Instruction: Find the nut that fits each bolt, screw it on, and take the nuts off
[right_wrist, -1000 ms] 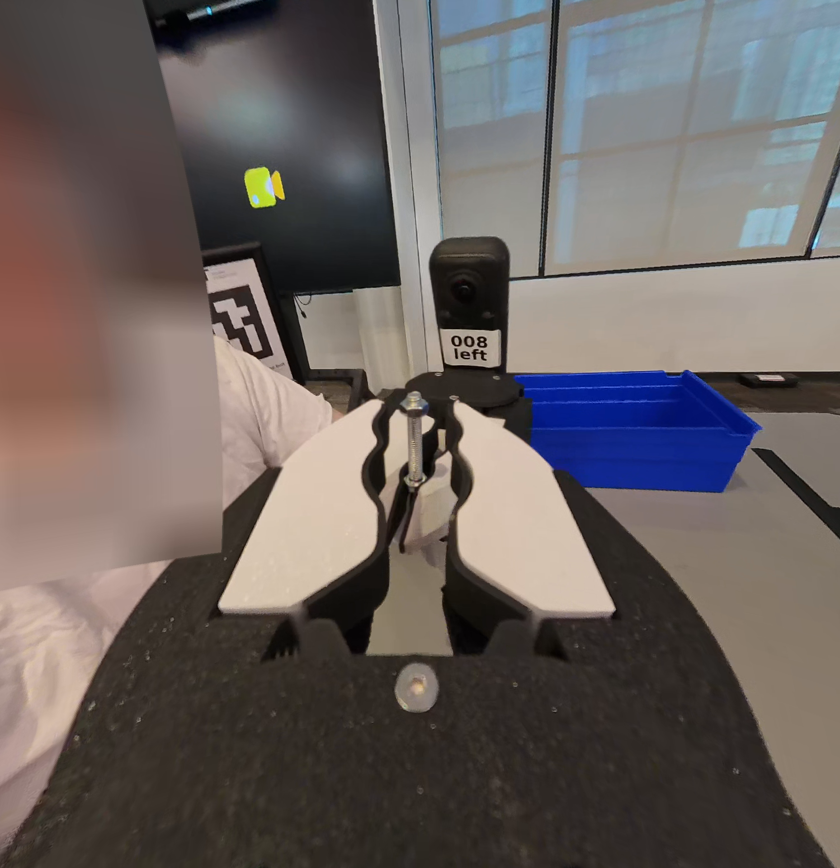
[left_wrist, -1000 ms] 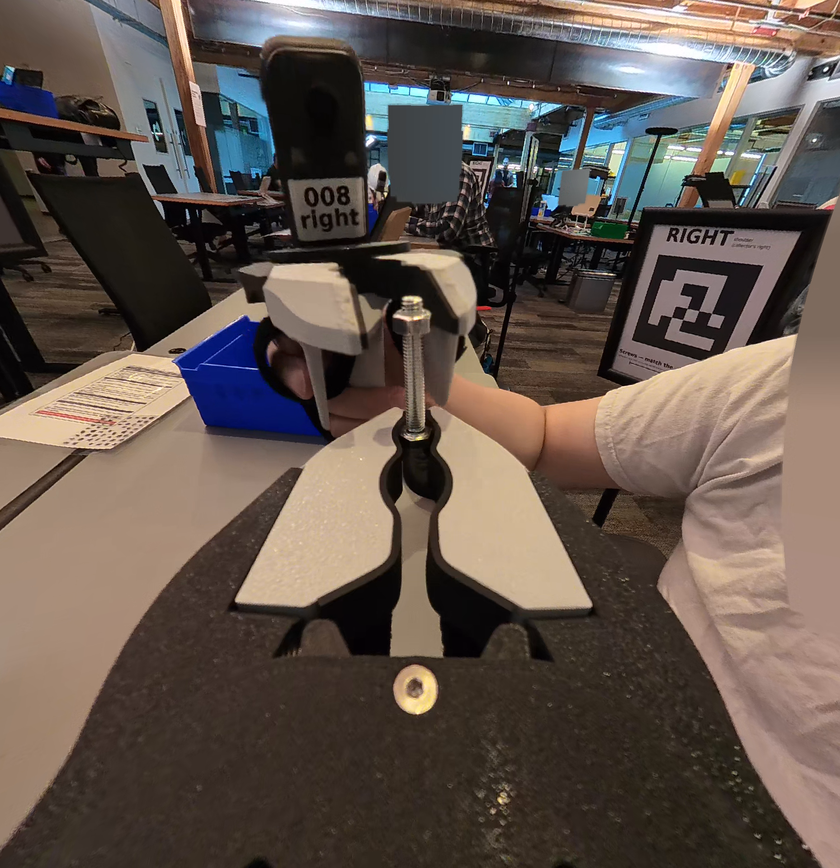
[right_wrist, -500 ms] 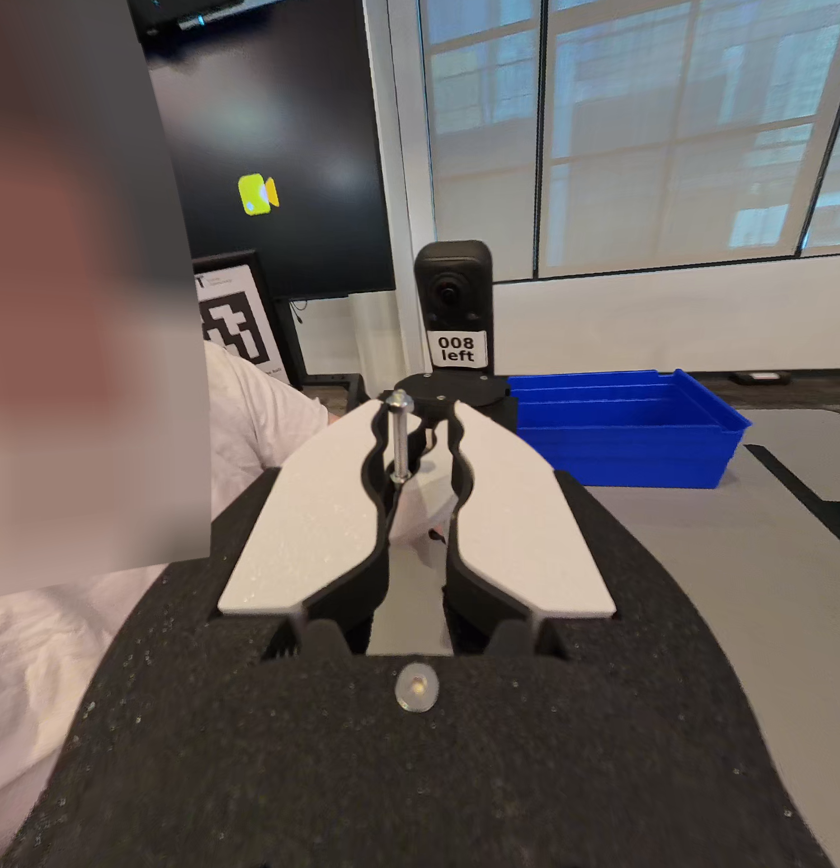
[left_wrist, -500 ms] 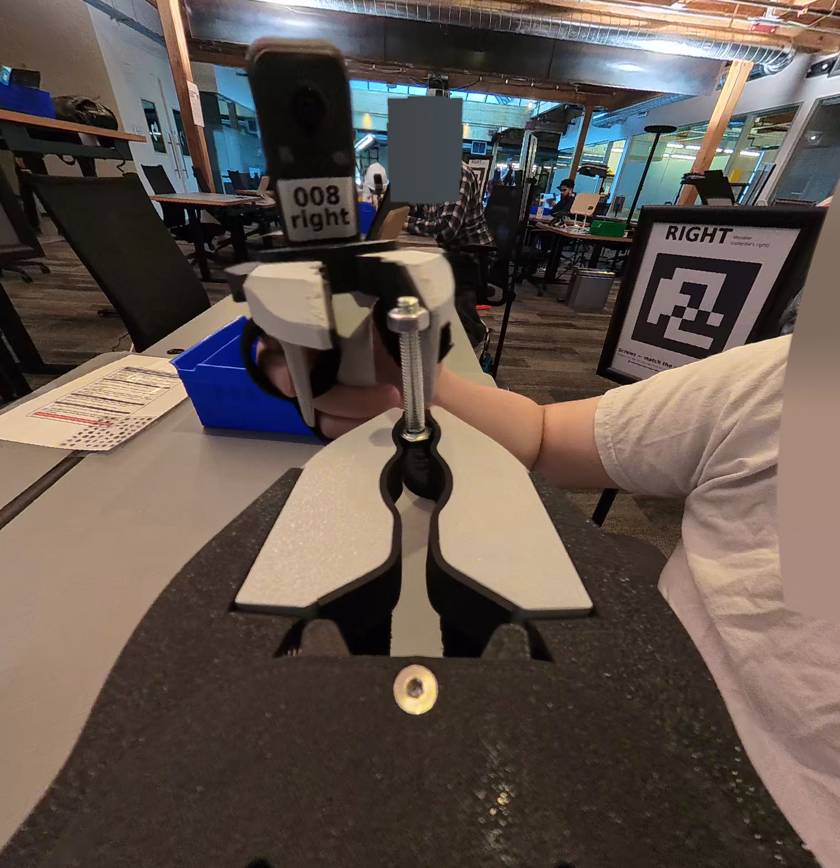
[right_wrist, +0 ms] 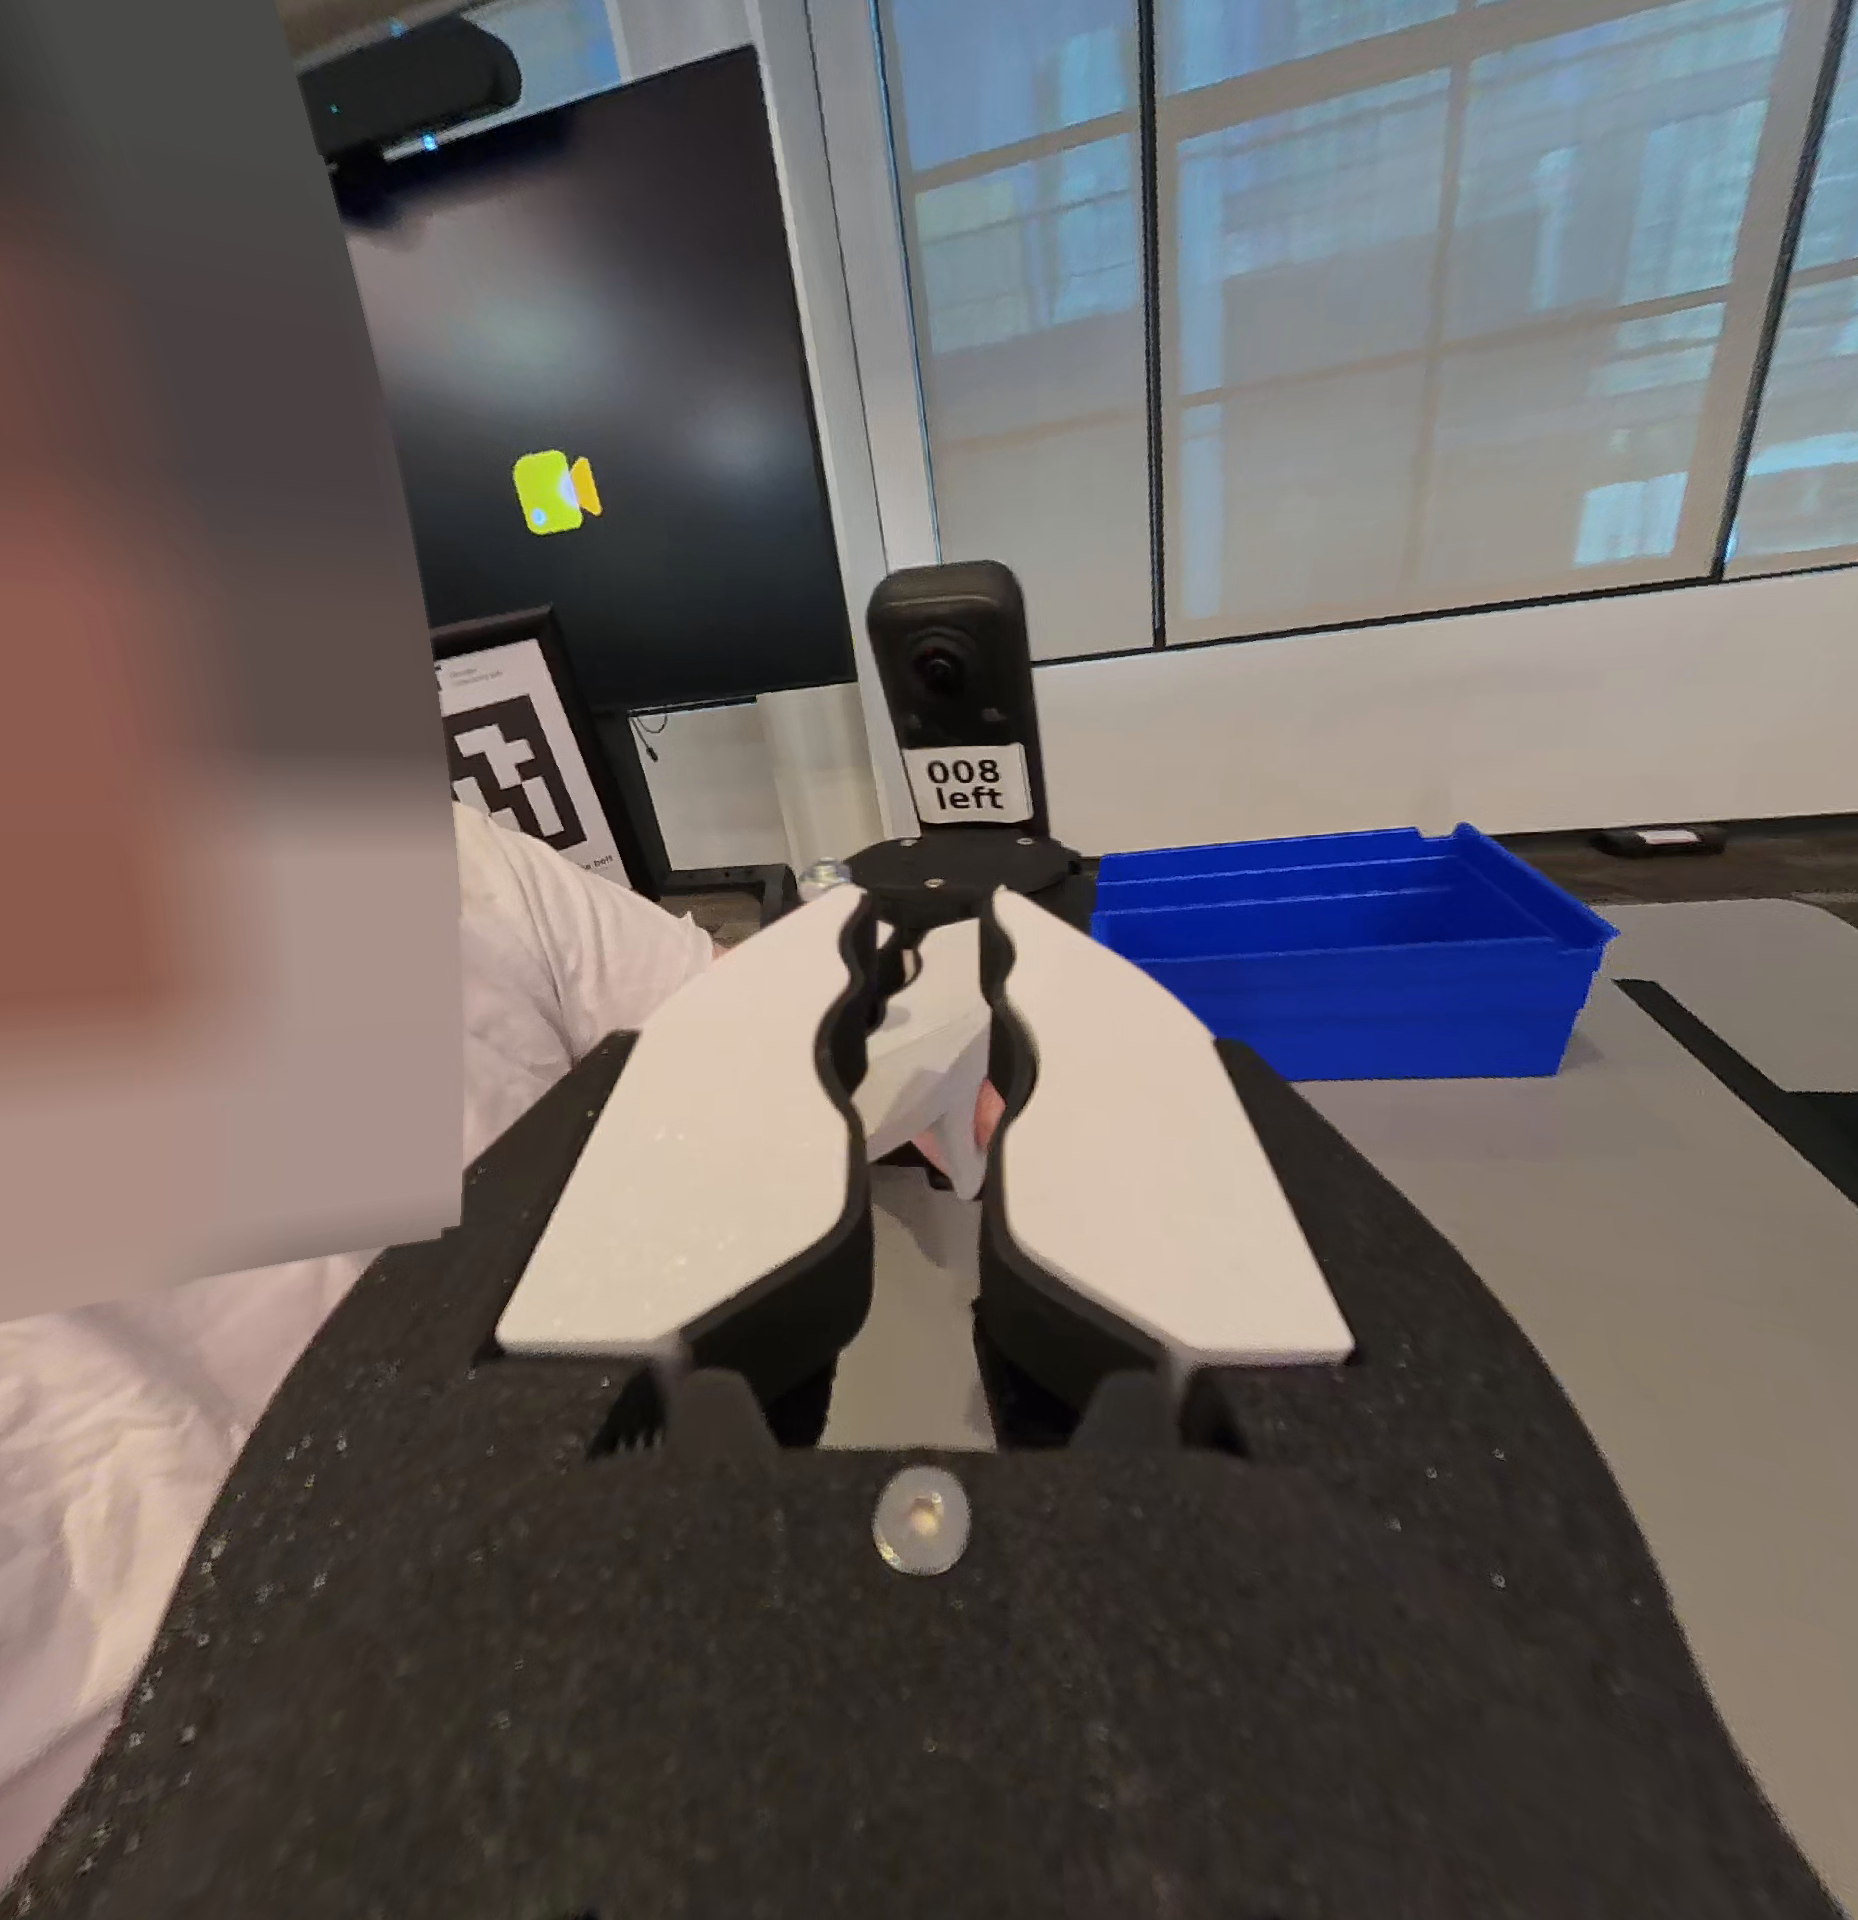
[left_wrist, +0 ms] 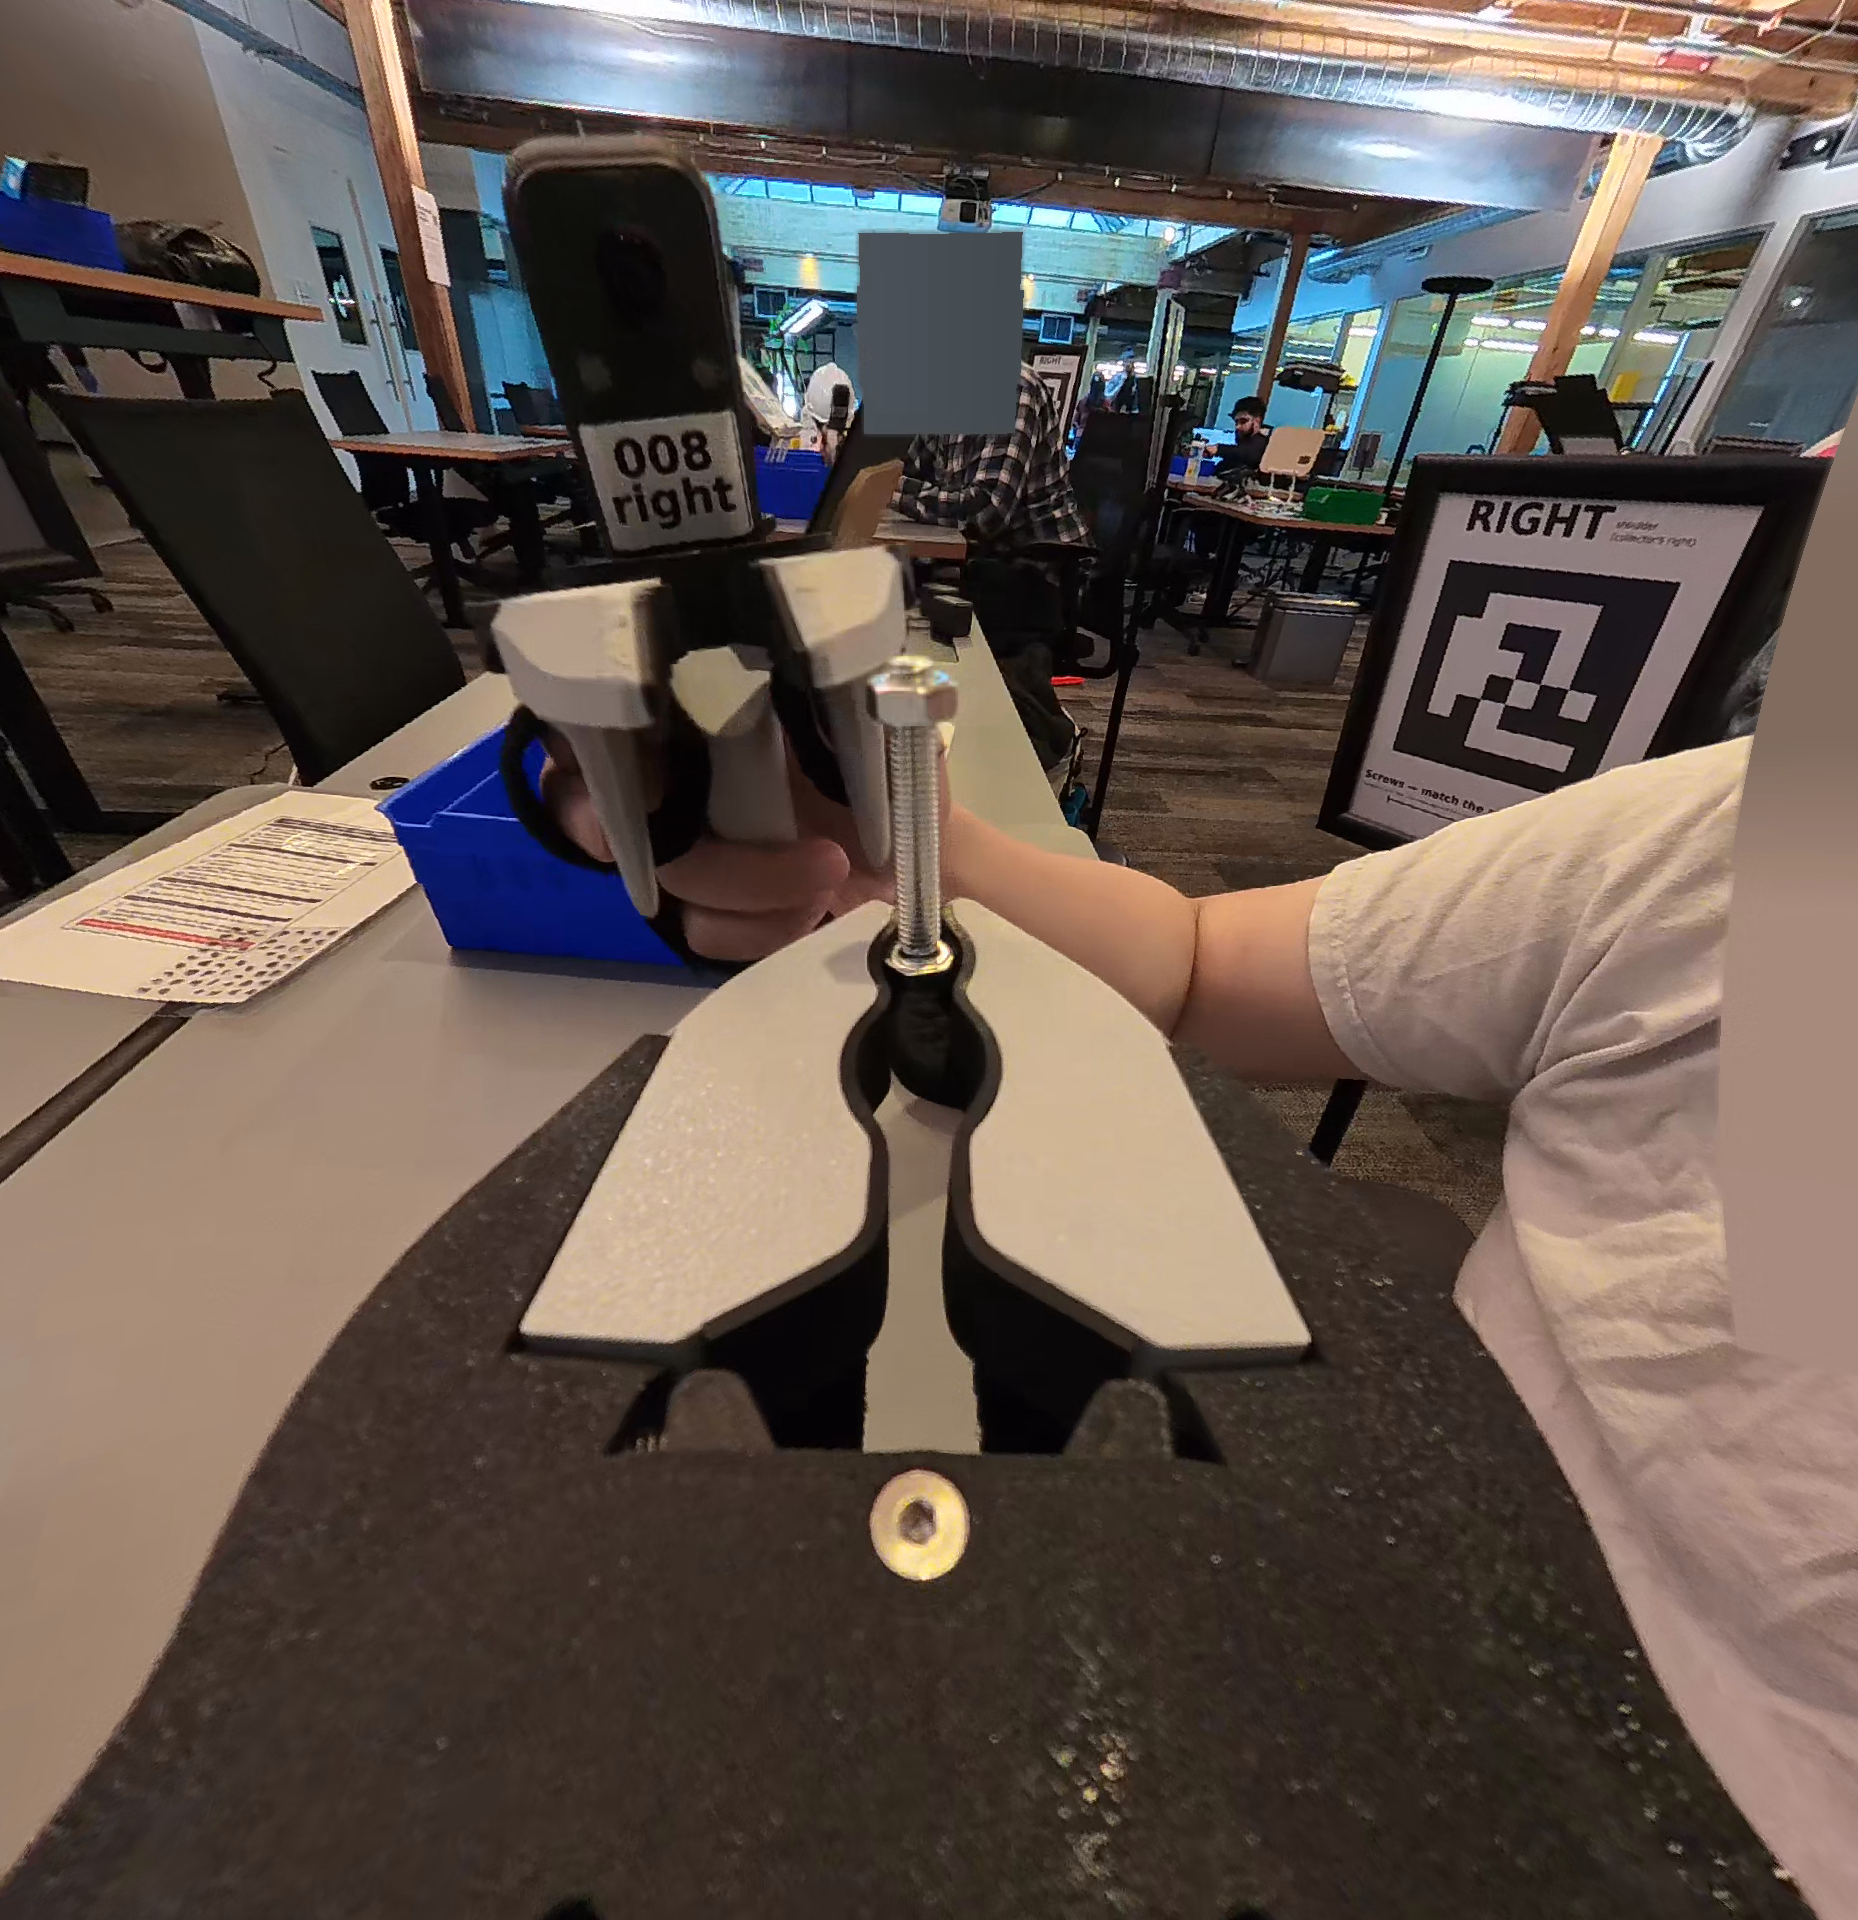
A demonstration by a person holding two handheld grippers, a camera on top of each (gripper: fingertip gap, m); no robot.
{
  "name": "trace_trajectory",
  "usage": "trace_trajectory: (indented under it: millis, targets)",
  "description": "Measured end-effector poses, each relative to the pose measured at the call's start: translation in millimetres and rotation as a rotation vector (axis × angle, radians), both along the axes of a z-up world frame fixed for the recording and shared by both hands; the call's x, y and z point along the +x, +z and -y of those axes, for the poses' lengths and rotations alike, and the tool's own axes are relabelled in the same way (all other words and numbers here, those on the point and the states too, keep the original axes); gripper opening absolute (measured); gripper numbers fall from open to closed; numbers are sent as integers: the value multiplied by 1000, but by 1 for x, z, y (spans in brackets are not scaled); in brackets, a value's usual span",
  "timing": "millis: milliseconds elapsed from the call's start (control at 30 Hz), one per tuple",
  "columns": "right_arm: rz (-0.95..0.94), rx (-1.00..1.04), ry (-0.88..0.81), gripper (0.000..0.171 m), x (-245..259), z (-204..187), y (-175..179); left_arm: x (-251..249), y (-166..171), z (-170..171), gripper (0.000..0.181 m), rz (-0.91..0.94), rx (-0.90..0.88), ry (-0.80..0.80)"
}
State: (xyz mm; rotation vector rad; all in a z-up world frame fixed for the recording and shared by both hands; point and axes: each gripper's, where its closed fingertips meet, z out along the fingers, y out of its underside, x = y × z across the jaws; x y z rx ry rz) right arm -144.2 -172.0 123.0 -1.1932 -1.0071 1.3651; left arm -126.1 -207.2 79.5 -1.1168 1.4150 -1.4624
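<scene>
silver threads catch the light on the bolt point(left_wrist: 912, 831), which stands upright at the tip of my left gripper point(left_wrist: 917, 961). that gripper is pinched closed on the bolt's lower end, its white fingers point(left_wrist: 738, 1132) meeting around it. a nut point(left_wrist: 910, 698) sits at the very top of the bolt.

just beyond the bolt and a little to its left, my right gripper point(left_wrist: 743, 862) points down toward me. its prongs are spread apart with nothing between them, and the nearest prong stands just beside the bolt's shaft; i cannot tell whether it touches.

from the right wrist view, the right gripper point(right_wrist: 925, 940) shows a clear gap between its white fingers point(right_wrist: 717, 1153), and the left gripper's tips show through that gap. the nut point(right_wrist: 823, 876) peeks out just past my left fingertip there, blurred.

beyond both grippers a blue bin point(left_wrist: 509, 883) rests on the grey tabletop point(left_wrist: 312, 1122); in the right wrist view the blue bin point(right_wrist: 1340, 977) lies ahead to the right. a printed sheet point(left_wrist: 208, 894) lies on the tabletop left of the bin.
</scene>
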Motion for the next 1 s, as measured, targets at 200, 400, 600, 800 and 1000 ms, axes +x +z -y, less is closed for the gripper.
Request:
trace_trajectory:
  millis: [200, 400, 600, 800, 1000]
  targets:
    - [60, 51, 37, 23, -20, 17, -4, 1, -1, 1, 4, -4, -1, -8]
    - [-5, -7, 39, 20, -2, 5, 0, 0, 1, 0, 4, 3, 4, 3]
    - [22, 32, 62, 23, -16, 19, 1, 1, -1, 1, 4, -3, -1, -6]
    - [-25, -10, 28, 18, 2, 3, 3, 0, 0, 1, 4, -1, 7, 0]
    - [39, 52, 49, 24, -16, 20, 0, 1, 0, 3, 4, -1, 5, -10]
